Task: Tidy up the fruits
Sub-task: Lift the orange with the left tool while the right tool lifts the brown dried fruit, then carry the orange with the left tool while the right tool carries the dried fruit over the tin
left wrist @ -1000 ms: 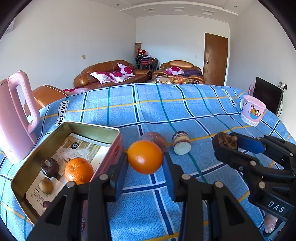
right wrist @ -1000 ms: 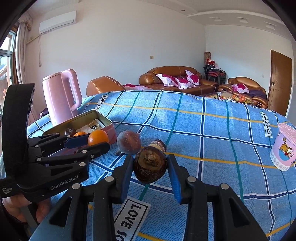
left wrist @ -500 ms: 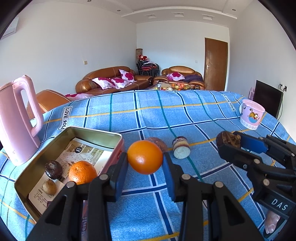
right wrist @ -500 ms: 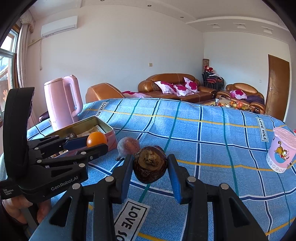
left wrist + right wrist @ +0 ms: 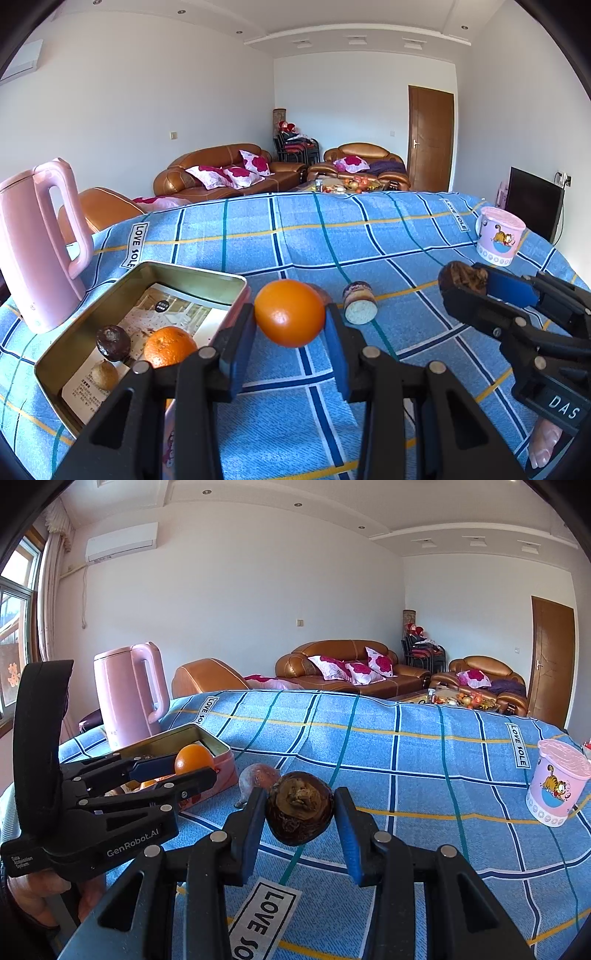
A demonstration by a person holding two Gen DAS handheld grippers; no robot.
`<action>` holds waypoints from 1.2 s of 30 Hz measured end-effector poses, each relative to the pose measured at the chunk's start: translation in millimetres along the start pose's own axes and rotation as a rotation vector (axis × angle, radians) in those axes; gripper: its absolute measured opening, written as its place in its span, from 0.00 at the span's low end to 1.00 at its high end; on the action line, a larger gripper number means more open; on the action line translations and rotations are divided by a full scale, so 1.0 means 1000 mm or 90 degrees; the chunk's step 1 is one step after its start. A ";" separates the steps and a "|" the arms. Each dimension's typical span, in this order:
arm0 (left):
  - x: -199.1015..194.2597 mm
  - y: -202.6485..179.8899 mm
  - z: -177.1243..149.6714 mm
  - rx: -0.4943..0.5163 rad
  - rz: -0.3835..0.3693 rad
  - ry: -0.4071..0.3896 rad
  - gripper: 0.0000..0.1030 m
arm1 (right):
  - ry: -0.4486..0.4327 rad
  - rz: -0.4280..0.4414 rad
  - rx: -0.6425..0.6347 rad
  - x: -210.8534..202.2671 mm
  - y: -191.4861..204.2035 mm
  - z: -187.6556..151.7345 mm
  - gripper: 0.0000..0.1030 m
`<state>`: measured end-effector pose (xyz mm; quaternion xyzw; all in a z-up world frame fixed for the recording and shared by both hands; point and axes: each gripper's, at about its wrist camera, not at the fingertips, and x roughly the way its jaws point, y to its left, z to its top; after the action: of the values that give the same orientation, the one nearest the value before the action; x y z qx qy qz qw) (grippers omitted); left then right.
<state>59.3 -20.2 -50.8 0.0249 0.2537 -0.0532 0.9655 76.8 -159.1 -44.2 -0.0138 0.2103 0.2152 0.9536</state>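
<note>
The left claw (image 5: 290, 330) is closed on an orange (image 5: 290, 313), which is pressed between its two fingers and is held above the blue cloth (image 5: 332, 236) of the table. Just to the left of this claw stands an open tin (image 5: 207, 275). Inside it lie a second orange (image 5: 168, 347), a dark round fruit (image 5: 112, 342) and a small brown fruit (image 5: 104, 374), all on a printed paper (image 5: 173, 314). Just behind the held orange a reddish fruit (image 5: 256, 779) lies on the cloth, mostly hidden in the left view. To the right of it a short cut piece (image 5: 359, 307) lies on its side with the pale end toward the camera.

The right claw (image 5: 299, 818) is closed on a dark brown fruit (image 5: 299, 812), held above the cloth, to the right of the left claw. Both claws are near each other but apart.

Far left of the claws stands a pink kettle (image 5: 35, 243), behind the tin. Far right stands a pink cup (image 5: 498, 236) with a cartoon cat.
</note>
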 end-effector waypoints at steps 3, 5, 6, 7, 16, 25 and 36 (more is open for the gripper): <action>-0.002 -0.001 0.000 0.000 0.001 -0.005 0.38 | -0.009 -0.002 -0.002 -0.003 0.001 0.000 0.39; -0.003 -0.001 0.000 0.002 0.002 -0.010 0.38 | -0.015 -0.003 -0.003 -0.005 0.001 0.000 0.39; -0.004 -0.002 0.000 0.003 0.003 -0.011 0.38 | -0.018 -0.003 -0.003 -0.007 0.001 0.000 0.39; -0.004 -0.002 0.000 0.005 0.004 -0.013 0.38 | -0.021 -0.004 -0.004 -0.008 0.002 0.000 0.39; -0.012 -0.005 -0.001 0.016 0.009 -0.041 0.38 | -0.048 -0.012 -0.011 -0.018 0.005 -0.002 0.39; -0.021 -0.013 -0.002 0.040 0.017 -0.074 0.38 | -0.061 -0.017 -0.018 -0.022 0.007 -0.002 0.39; -0.018 -0.008 -0.001 0.027 0.016 -0.061 0.38 | -0.042 -0.025 -0.046 -0.015 0.015 0.000 0.39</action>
<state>42.3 -26.1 -43.3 0.0462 0.2058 -0.0478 0.9763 57.8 -151.5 -37.3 -0.0451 0.1709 0.2038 0.9629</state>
